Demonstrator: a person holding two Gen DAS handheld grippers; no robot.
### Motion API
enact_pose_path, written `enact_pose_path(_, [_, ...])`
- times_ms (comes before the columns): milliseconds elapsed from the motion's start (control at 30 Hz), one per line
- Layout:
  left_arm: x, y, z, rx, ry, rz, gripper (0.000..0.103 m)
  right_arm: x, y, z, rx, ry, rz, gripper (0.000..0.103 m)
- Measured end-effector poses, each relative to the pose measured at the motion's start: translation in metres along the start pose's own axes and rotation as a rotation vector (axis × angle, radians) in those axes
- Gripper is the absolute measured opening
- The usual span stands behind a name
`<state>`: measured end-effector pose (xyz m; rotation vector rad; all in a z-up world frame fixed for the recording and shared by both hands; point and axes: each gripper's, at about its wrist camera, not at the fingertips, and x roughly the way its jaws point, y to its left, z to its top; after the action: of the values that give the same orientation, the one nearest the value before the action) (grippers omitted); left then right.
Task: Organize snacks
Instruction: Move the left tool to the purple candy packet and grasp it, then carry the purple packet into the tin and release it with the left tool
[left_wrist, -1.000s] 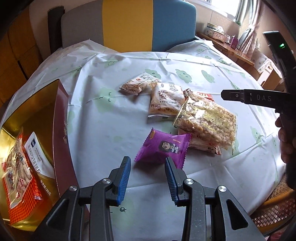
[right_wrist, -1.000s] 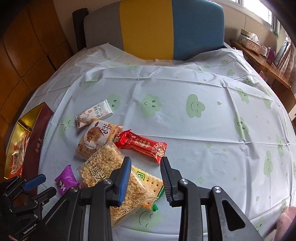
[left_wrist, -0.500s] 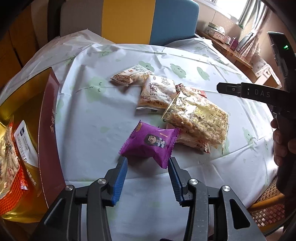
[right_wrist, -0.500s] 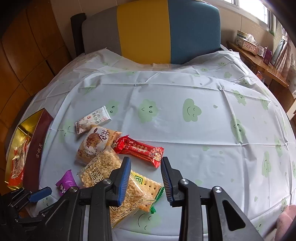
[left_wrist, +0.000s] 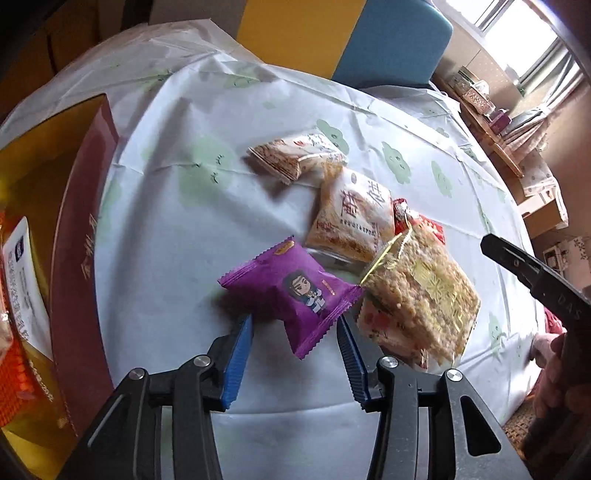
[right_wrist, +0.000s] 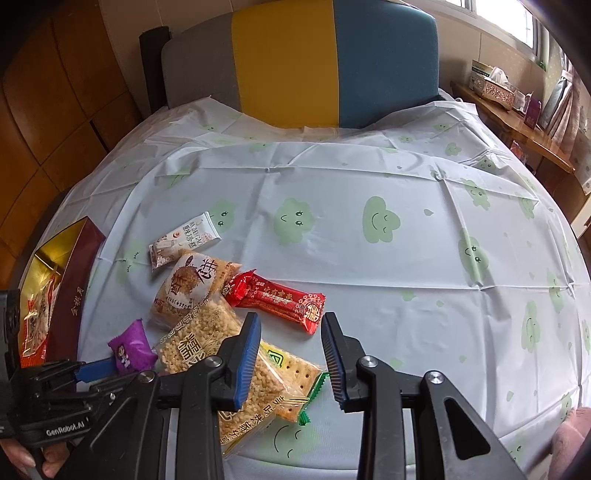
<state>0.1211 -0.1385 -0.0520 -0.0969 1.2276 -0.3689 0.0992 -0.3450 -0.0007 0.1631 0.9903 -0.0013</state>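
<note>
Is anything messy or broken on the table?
Nothing looks broken or spilled. The snacks just lie in a jumble: the rice-puff pack sits on top of the cracker pack, and the purple pack lies beside them, outside the box.

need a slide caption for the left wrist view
Open left tongs straddle the near corner of a purple snack packet on the tablecloth, snack pile beside it, gift box at left.

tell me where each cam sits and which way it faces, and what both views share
Left wrist: sits on the left gripper, tilted down at the purple packet lying between its open blue fingers; the right gripper's black body and a hand show at the right edge.
Right wrist: sits on the right gripper, looking down over the snack pile; the left gripper enters at lower left.
Shared: purple packet, puffed-rice bag, maroon box, tablecloth.
</note>
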Motion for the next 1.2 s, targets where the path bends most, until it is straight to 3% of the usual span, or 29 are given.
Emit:
enact_pose_path(200, [-0.008,0.01,0.009,-0.044,-0.01,-0.021,0.058,0.0,-0.002,0.002,0.012,-0.002,0.007,0.034])
enact_pose_path(400, [0.006,0.02,0.016,-0.202,0.071,-0.09,0.061,0.0,-0.001,0.001,0.009,-0.002,0.008,0.035])
enact_pose_path(533, [0.012,0.014,0.028,-0.213,0.058,-0.052,0.066,0.001,-0.001,0.001,0.012,-0.001,0.007,0.039])
enact_pose_path(733, [0.024,-0.002,0.043,-0.108,0.039,0.042,0.064,0.001,-0.003,0.001,0.019,0.0,0.009,0.039])
enact_pose_path(800, [0.024,-0.007,0.039,-0.04,0.015,0.09,0.057,0.001,-0.004,0.001,0.024,-0.001,0.009,0.039])
enact_pose_path(833, [0.025,-0.01,0.035,0.007,-0.001,0.131,0.045,0.001,-0.004,0.002,0.027,-0.002,0.01,0.039])
enact_pose_path(900, [0.023,-0.013,0.026,0.084,-0.045,0.159,0.041,0.0,-0.006,0.002,0.034,-0.005,0.011,0.039])
enact_pose_path(1100, [0.014,-0.018,-0.008,0.252,-0.125,0.216,0.04,-0.002,-0.01,0.003,0.05,-0.014,0.026,0.039])
enact_pose_path(1200, [0.013,-0.017,-0.017,0.266,-0.13,0.227,0.04,-0.002,-0.007,0.003,0.038,-0.016,0.047,0.039])
